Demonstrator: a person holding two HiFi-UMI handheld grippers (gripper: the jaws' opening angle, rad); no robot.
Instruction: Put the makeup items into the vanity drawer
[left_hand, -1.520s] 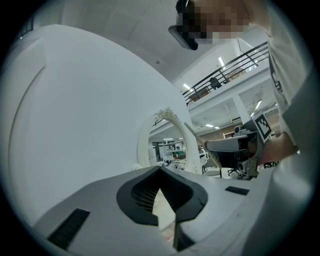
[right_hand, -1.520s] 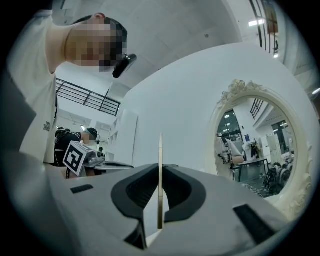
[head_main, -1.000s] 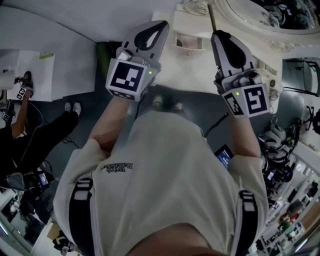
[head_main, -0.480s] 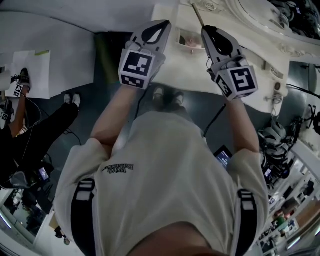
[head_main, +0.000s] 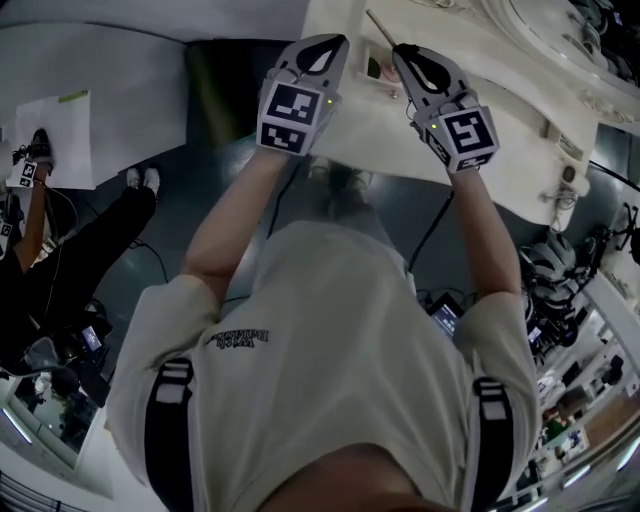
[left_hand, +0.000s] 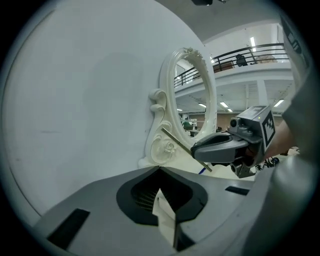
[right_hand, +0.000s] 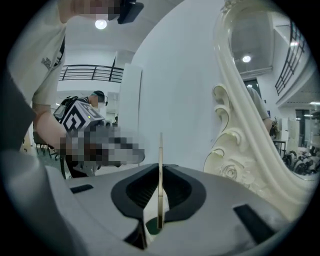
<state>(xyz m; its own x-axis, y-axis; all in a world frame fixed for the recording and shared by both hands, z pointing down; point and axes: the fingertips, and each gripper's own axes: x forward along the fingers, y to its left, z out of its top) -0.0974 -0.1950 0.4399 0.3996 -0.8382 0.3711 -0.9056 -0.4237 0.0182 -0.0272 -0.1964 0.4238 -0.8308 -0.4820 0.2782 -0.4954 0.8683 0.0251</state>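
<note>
My right gripper (head_main: 400, 48) is shut on a thin olive-gold makeup stick (head_main: 380, 28) that juts past its tips over the cream vanity top (head_main: 500, 110). In the right gripper view the stick (right_hand: 160, 180) stands upright between the closed jaws. My left gripper (head_main: 335, 42) hovers beside it, jaws shut with nothing between them (left_hand: 160, 171). In the left gripper view the right gripper (left_hand: 220, 147) and its stick (left_hand: 182, 149) show. Between the two grippers lies a small open drawer (head_main: 372, 68) with something pink inside. Its inside is mostly hidden.
An ornate cream mirror frame (left_hand: 187, 100) rises at the back of the vanity, with a white wall (left_hand: 75, 100) to its left. Another person in black (head_main: 60, 250) stands at the left. Cables and cluttered gear (head_main: 570, 270) crowd the floor at the right.
Both grippers have sunk toward the vanity top and moved closer to the small drawer. The stick stays gripped in the right gripper.
</note>
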